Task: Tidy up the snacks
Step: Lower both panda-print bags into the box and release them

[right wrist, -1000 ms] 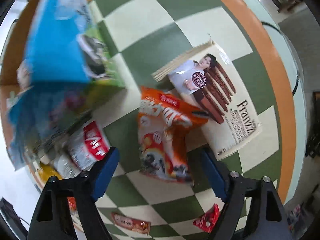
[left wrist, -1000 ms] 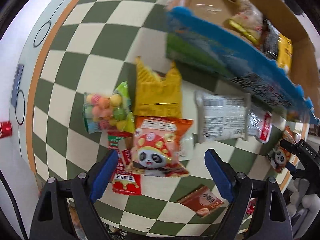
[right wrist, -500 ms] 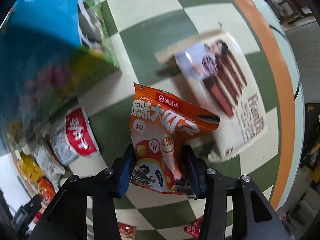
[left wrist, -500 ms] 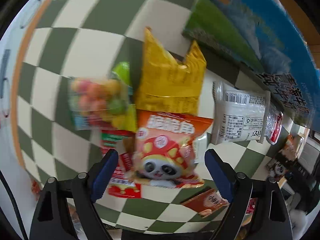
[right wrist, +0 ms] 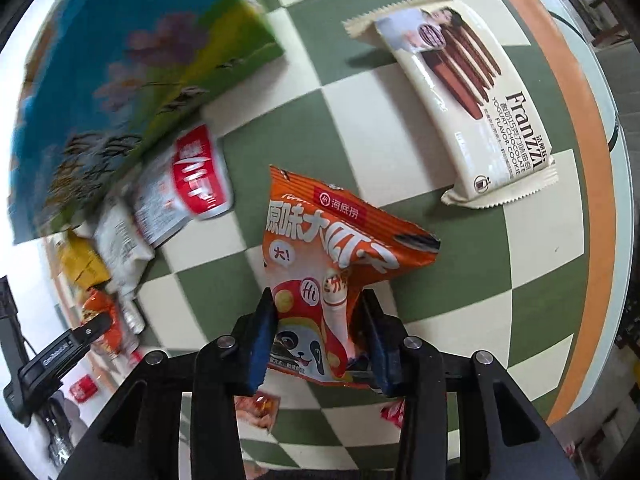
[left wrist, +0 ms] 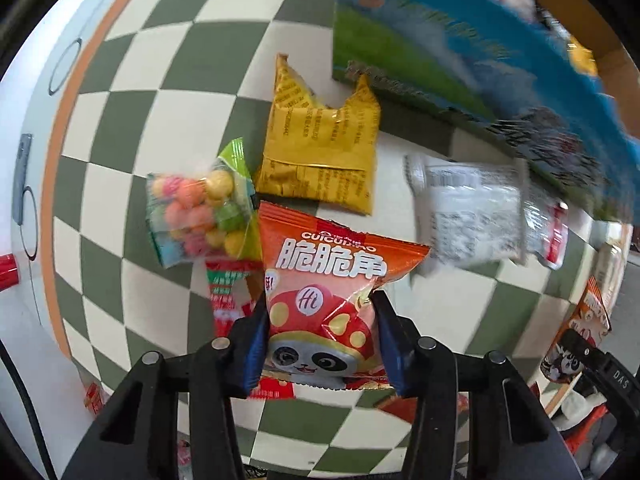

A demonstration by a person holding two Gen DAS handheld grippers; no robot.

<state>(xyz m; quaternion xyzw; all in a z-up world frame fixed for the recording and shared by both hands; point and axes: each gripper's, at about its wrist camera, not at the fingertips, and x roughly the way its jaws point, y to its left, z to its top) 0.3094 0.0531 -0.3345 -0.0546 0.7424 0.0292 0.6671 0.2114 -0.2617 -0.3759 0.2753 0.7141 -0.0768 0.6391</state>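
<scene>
Between the left tool's blue pads: left tool (left wrist: 320,344) clamped on the panda crisp bag (left wrist: 332,300), pinched at its lower half, lifted off the checkered counter (left wrist: 168,72).
Right tool: right tool (right wrist: 318,340) closing on the orange seed bag (right wrist: 332,264); pads press its lower end, bag crumpled.
Axis: each bag's long axis runs along its tool's fingers, sealed top edge pointing away from the camera.
Done: some packets already lie in the cardboard box (left wrist: 616,56), though blurred.
Left: candy ball bag (left wrist: 200,216), yellow bag (left wrist: 324,152), white packet (left wrist: 476,216) and cookie pack (right wrist: 472,100) lie loose on the counter.
Judgement: early to middle; both held bags likely go to the box.
</scene>
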